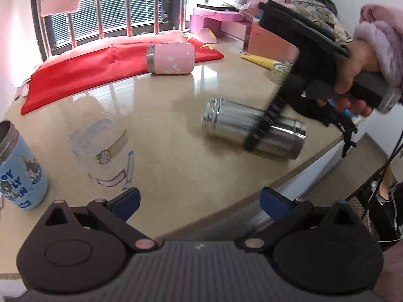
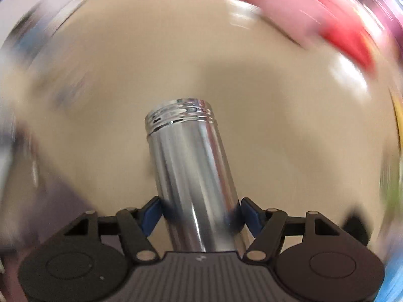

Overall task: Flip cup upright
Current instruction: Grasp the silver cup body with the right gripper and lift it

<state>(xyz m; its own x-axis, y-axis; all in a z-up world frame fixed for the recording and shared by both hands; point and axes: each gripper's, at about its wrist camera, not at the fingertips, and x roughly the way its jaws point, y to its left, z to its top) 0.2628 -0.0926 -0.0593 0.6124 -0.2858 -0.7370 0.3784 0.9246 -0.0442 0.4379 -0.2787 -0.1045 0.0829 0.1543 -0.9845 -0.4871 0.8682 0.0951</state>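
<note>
Right tongs (image 2: pixel 200 212) around steel cup (image 2: pixel 194 176), threaded mouth forward.

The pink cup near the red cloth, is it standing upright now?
No, the pink cup lies on its side at the edge of the red cloth, with its metal rim pointing left in the left wrist view.

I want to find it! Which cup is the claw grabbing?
The shiny silver cup, lying on its side in the right claw. The pink cup and blue cup sit untouched.
</note>
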